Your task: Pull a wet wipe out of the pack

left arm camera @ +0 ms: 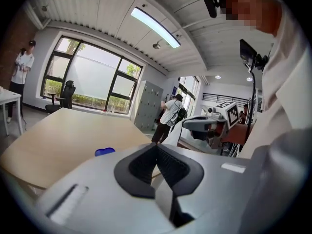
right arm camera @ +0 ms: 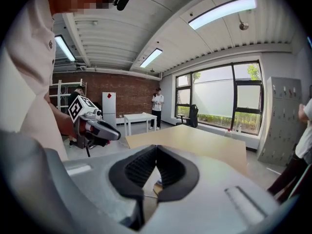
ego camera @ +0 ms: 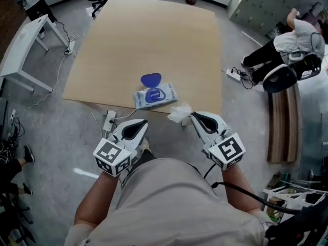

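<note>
Head view: wet wipe (ego camera: pixel 180 113) between right gripper (ego camera: pixel 193 115) jaws, near pack (ego camera: pixel 155 96).

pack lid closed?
No, the blue lid is flipped up and open at the far side of the wipe pack.

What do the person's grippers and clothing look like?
Left gripper and right gripper have pale grey shells, black ribbed pads and a white cube with black square markers. A black cable trails from the right one. The person wears a pale beige top.
</note>
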`<action>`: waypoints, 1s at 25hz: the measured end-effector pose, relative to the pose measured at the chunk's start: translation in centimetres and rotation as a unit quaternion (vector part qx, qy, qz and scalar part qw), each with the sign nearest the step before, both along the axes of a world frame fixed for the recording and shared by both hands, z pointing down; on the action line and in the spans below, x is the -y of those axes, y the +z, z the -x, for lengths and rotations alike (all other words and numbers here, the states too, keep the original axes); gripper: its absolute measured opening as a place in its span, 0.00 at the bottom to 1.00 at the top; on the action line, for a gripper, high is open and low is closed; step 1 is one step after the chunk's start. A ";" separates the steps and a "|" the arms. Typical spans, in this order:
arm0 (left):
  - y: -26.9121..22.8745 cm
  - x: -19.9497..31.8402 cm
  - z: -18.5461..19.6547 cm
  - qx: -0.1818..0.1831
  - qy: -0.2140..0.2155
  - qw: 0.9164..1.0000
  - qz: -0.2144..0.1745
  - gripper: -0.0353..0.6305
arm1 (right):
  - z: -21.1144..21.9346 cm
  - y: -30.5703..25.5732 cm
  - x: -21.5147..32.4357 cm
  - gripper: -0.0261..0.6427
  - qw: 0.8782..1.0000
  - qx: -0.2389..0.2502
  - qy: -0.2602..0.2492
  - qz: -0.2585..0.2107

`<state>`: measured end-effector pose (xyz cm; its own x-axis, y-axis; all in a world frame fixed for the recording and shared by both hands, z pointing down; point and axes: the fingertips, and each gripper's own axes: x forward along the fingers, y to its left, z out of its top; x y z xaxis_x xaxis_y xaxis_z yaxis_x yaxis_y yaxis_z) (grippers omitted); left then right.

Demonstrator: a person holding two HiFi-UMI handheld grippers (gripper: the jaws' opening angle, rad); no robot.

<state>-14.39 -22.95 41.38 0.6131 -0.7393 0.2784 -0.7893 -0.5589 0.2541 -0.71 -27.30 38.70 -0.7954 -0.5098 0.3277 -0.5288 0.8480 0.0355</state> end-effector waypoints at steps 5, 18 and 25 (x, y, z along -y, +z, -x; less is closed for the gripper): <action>-3.4 -6.1 -8.4 -0.003 0.002 1.000 -0.017 0.06 | -7.1 -1.6 -5.0 0.05 0.999 0.036 -0.015 -0.010; -6.3 -18.1 -15.6 0.045 -0.011 0.999 -0.023 0.06 | -14.6 -0.8 -15.9 0.05 0.998 0.056 -0.028 0.005; -6.4 -22.1 -15.0 0.042 0.011 0.998 -0.036 0.06 | -12.8 -2.2 -20.7 0.05 0.998 0.050 -0.027 0.002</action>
<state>0.66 -0.89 34.93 0.6066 -0.7455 0.2761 -0.7932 -0.5910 0.1467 12.06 -6.64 36.52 -0.8511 -0.4635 0.2466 -0.4823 0.8758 -0.0187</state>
